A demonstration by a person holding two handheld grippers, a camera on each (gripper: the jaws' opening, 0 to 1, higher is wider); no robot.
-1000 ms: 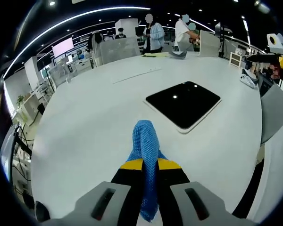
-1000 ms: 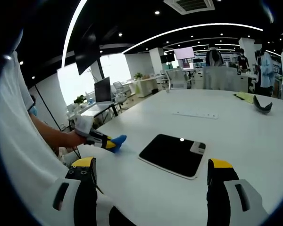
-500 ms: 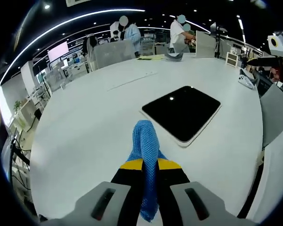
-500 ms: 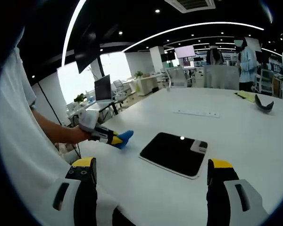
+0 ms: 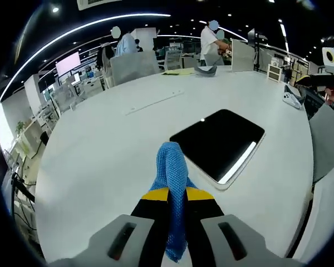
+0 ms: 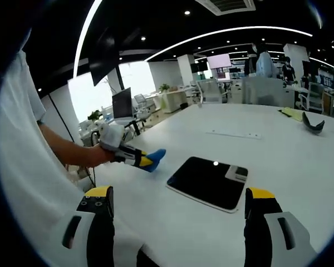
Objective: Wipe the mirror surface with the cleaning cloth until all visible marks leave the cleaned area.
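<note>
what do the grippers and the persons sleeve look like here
The left gripper has black jaws capped with yellow pads, rising from a light grey body with dark oval slots. The right gripper matches: black jaws, yellow tips, grey housings with dark slots. Seen from the right gripper view, the left one carries a pale grey box at its rear. The person wears a white short sleeve.
</note>
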